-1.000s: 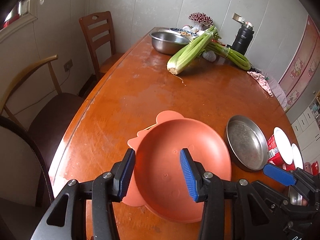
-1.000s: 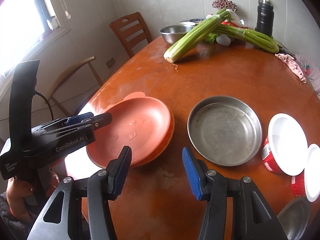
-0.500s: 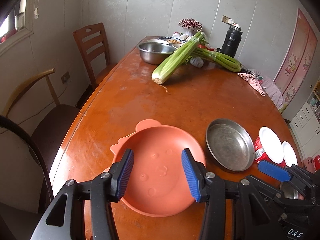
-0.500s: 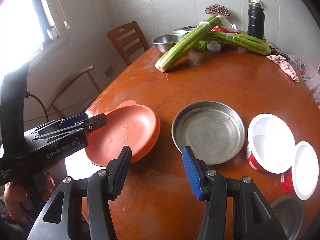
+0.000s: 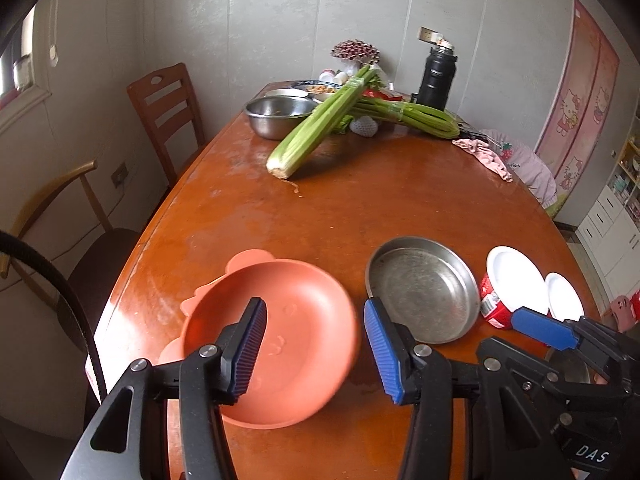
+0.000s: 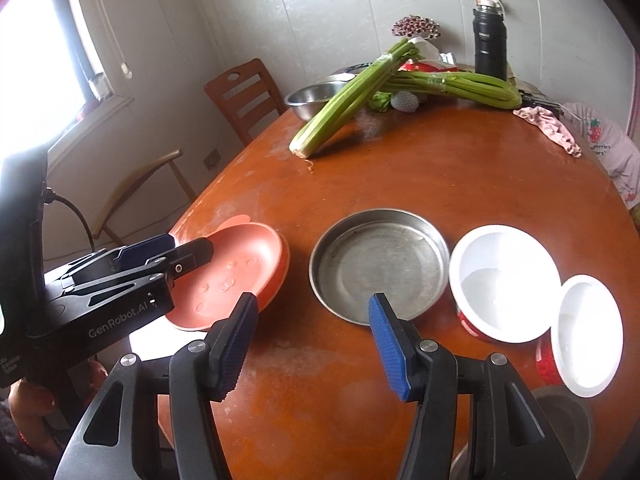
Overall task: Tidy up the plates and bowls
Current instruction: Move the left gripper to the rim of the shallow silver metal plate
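Note:
A salmon-orange plate (image 5: 288, 320) rests on a bear-shaped orange plate (image 5: 248, 260) near the table's left edge. My left gripper (image 5: 314, 304) hovers over the top plate. Its jaws are opening and its pads do not press on the plate. To the right lie a shallow steel pan (image 6: 380, 264) and two red bowls with white insides (image 6: 504, 280) (image 6: 588, 332). My right gripper (image 6: 312, 296) hangs just short of the pan's near rim, jaws opening with nothing between them. In the right wrist view the left gripper's fingers (image 6: 188, 252) reach over the orange plate (image 6: 244, 268).
Two celery bunches (image 5: 316, 132), a steel mixing bowl (image 5: 280, 114), a black flask (image 5: 436, 76) and a pink cloth (image 5: 484, 156) sit at the table's far end. Chairs (image 5: 168, 108) stand along the left side. A small steel bowl (image 6: 560, 420) is near the front right edge.
Both grippers have pulled back and risen, so the plates and pan look smaller and farther off. The jaws of both have widened a little.

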`<state>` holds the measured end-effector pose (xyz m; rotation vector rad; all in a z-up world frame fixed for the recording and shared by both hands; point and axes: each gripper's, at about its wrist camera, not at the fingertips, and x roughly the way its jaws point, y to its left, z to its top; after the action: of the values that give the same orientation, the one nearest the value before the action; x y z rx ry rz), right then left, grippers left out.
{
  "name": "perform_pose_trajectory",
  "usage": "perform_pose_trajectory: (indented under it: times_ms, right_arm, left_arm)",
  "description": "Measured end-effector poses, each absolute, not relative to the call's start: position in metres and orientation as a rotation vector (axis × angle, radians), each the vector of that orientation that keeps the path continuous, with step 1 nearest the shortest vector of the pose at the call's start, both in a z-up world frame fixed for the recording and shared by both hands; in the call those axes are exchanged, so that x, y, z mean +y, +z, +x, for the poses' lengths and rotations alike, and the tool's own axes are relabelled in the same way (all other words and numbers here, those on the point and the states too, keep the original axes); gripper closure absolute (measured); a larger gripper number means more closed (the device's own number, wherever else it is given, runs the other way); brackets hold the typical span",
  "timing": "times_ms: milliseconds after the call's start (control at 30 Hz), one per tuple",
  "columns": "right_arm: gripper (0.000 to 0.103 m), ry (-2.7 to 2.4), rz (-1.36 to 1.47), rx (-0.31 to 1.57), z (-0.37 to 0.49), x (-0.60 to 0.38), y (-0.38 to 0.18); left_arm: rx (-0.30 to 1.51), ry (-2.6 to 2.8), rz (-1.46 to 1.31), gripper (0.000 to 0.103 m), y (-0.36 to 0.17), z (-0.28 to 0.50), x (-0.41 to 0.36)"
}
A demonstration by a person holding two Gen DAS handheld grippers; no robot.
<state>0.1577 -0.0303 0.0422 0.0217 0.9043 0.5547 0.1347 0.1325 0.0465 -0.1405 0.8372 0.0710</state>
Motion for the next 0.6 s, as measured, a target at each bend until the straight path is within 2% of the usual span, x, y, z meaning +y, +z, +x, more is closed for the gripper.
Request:
perform_pose_trajectory:
  times_ms: [133,600]
  right_arm:
    - [0.041,0.540,0.034,0.913,0.160,-0.042,0.040]
    - [0.040,0.487,0.103,0.971,0.173,-0.075,0.025]
  left_arm:
    - [0.838,0.055,-0.129,0.051,0.048,0.140,0.120]
    - [0.877,0.023,-0.091,0.051,0.039,0.164,0.090]
